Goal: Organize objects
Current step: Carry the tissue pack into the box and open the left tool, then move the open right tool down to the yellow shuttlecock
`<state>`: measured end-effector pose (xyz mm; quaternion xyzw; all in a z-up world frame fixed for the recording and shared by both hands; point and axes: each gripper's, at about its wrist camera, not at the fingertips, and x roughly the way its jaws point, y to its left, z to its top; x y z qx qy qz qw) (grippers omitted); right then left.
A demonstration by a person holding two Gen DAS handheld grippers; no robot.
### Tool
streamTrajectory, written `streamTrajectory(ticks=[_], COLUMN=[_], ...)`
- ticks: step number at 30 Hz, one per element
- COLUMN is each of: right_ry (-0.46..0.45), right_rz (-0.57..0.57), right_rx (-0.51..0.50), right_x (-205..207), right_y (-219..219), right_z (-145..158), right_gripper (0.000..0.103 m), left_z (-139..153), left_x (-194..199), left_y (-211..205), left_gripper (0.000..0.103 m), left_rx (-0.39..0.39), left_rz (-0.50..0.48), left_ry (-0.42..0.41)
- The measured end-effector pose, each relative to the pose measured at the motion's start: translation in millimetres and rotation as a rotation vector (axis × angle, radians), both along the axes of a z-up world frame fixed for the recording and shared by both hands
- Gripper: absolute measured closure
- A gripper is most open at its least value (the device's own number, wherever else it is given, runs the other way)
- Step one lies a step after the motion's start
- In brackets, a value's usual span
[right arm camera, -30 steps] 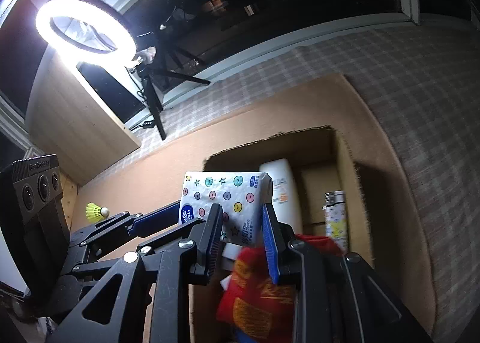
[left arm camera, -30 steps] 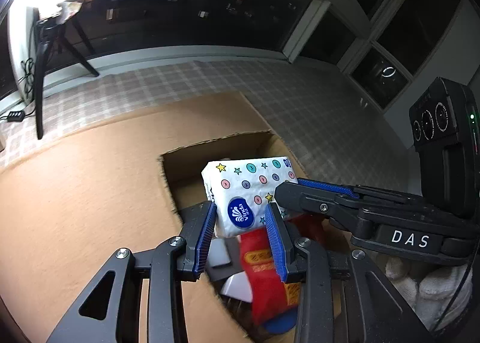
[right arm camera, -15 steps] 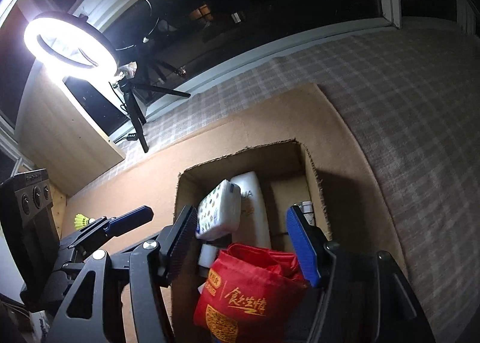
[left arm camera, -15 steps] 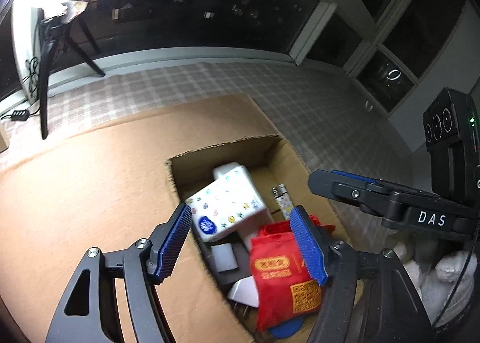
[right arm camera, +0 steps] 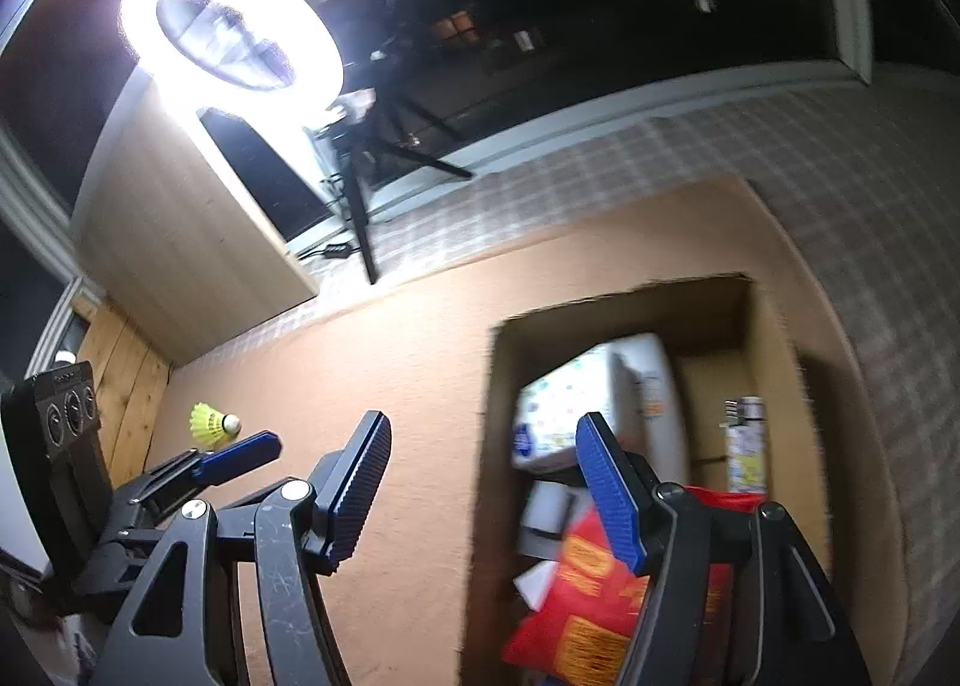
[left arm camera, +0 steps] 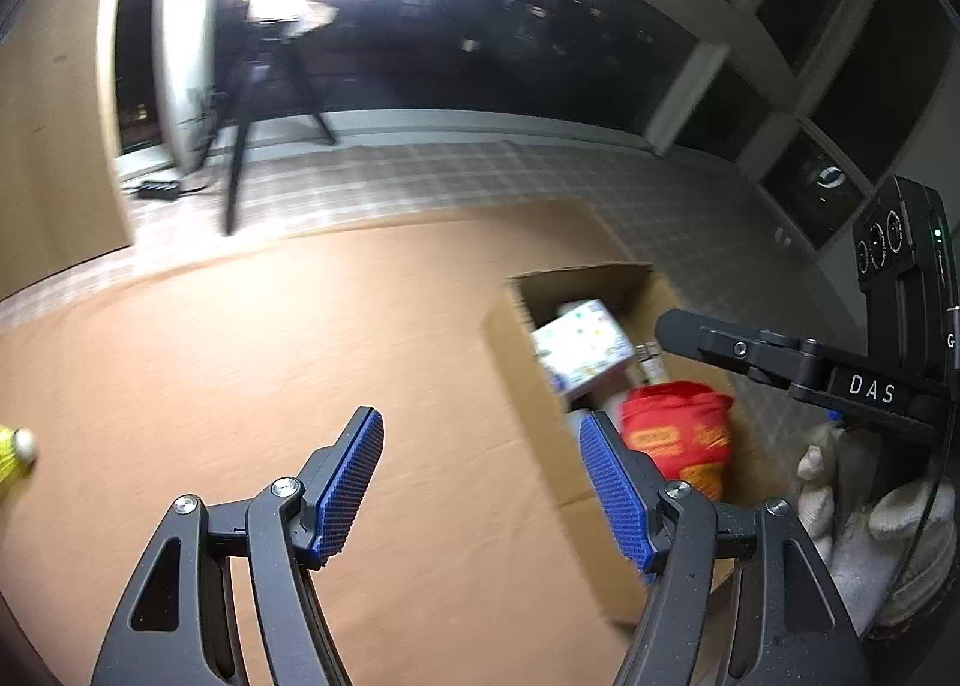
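An open cardboard box (left arm camera: 522,386) (right arm camera: 486,446) sits on a brown mat. Inside lie a white tissue pack with coloured dots (left arm camera: 579,341) (right arm camera: 558,410), a red snack bag (left arm camera: 678,434) (right arm camera: 600,596), a white bottle (right arm camera: 651,386) and a small patterned can (right arm camera: 744,440). My left gripper (left arm camera: 480,482) is open and empty, above the mat left of the box. My right gripper (right arm camera: 483,485) is open and empty over the box's left wall. A yellow shuttlecock (right arm camera: 213,421) (left arm camera: 15,449) lies on the mat far left.
The brown mat (left arm camera: 270,356) covers a checked cloth (right arm camera: 870,206). A ring light on a tripod (right arm camera: 234,44) stands at the back by dark windows. A wooden cabinet (right arm camera: 180,242) stands at the back left. The right gripper's body (left arm camera: 840,380) shows right of the box.
Both grippers let go of the tissue pack, which dropped into the box. Both opened wide and swung left, away from the box, bringing the shuttlecock into view.
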<state>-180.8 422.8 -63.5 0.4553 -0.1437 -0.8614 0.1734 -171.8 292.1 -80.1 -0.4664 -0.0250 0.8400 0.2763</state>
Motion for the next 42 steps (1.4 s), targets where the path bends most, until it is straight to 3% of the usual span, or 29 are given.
streamTrajectory(ticks=[10,23,30,42], right_ry=[-0.004,-0.017,-0.085,-0.098], right_rz=[0.156,0.395,0.444,0.518], right_rx=[-0.029,0.083,0.043,0.068], right_x=[-4,-13,-32,-65], right_y=[-89,-242,-302,-398], right_z=[-7,-11,-27,-62], right_gripper=[0.042,0.042,0.042,0.042], left_z=[-13,-44,-59,-79], left_x=[15,28,37,45], left_y=[-116,-266,-316,-366], left_gripper=[0.031,0.032,0.032,0.032], left_rx=[-0.006,0.017,0.036,0.046], left_rz=[0.177,0.411,0.491,0.541], left_ry=[-0.024,-0.075,-0.103,-0.132])
